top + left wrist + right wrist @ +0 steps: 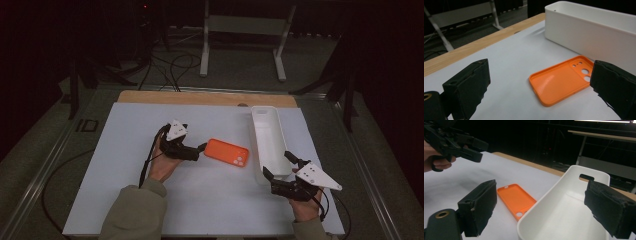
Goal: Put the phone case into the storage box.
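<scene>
An orange phone case [227, 152] lies hollow side up on the white table top [125, 200], just left of a long white tray [270, 135]. My left gripper [200, 151] is at the case's left end, open. In the left gripper view the case [561, 81] lies ahead between the wide-apart jaws of that gripper [541, 75], untouched. My right gripper [278, 164] is open at the tray's near end. The right gripper view has its jaws [544, 202] straddling the empty tray [574, 220], with the case [516, 200] to the left.
A wooden strip [200, 97] edges the far side of the table. Beyond it are cables [170, 67] on the floor and a white stand's legs [242, 45]. The other hand's gripper [471, 150] hangs at the upper left of the right gripper view.
</scene>
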